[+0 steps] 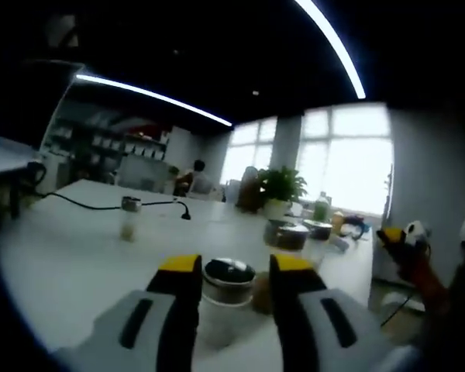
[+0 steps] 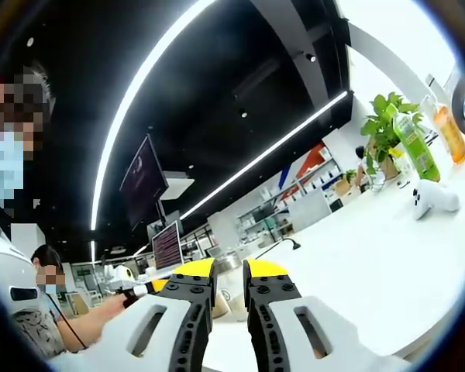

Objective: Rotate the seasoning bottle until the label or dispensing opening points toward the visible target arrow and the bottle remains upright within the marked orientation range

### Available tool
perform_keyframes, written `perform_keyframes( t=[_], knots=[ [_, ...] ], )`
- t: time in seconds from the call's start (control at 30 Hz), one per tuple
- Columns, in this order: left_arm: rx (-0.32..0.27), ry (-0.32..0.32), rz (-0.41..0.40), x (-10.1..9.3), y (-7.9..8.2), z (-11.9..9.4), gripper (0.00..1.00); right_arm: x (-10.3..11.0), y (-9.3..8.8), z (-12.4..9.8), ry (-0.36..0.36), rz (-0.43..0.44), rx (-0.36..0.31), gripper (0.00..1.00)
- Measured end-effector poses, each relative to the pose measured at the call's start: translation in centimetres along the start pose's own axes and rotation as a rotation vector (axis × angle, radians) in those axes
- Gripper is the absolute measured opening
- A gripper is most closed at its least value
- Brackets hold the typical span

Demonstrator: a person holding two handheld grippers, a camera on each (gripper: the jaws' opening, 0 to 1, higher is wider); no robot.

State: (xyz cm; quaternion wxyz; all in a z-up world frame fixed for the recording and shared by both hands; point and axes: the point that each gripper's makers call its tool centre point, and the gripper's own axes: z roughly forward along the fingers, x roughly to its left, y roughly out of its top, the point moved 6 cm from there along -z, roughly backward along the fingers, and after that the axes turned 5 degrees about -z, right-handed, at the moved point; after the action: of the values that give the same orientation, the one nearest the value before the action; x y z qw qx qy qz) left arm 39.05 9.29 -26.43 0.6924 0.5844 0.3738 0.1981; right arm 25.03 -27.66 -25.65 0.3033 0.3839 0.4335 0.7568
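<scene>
In the left gripper view, a seasoning bottle [image 1: 228, 288] with a white body and a dark, shiny cap stands upright on the white table [image 1: 77, 263]. My left gripper [image 1: 236, 267] is open, with one yellow-tipped jaw on each side of the bottle. The left jaw lies close against the bottle, and a gap shows on the right, where something brownish sits behind. My right gripper [image 2: 229, 273] is held above the table, its jaws a narrow gap apart with nothing between them. No arrow mark is visible.
A second small bottle [image 1: 129, 218] and a black cable [image 1: 101, 206] lie further back, with metal pots [image 1: 288, 234] and a plant [image 1: 280, 186] beyond. Green [image 2: 411, 144] and orange [image 2: 451, 133] bottles and a white object [image 2: 434, 198] stand at the right. A person's arm [image 2: 93, 316] reaches in.
</scene>
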Motion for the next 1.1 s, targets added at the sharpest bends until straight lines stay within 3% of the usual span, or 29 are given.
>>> perform_keyframes(
  t=[0.13,0.6,1.1],
  knots=[
    [0.016,0.027,0.074,-0.15,-0.11,0.08,0.37,-0.03,0.07,-0.04,-0.001,-0.001,-0.002,0.12],
    [0.04,0.03,0.097,0.08,-0.19,0.23,0.31,-0.05,-0.03,0.08,0.001,0.003,0.003,0.12],
    [0.068,0.022,0.112,-0.07,-0.26,0.94,0.35,-0.26,-0.09,0.08,-0.001,0.008,0.007,0.12]
  ],
)
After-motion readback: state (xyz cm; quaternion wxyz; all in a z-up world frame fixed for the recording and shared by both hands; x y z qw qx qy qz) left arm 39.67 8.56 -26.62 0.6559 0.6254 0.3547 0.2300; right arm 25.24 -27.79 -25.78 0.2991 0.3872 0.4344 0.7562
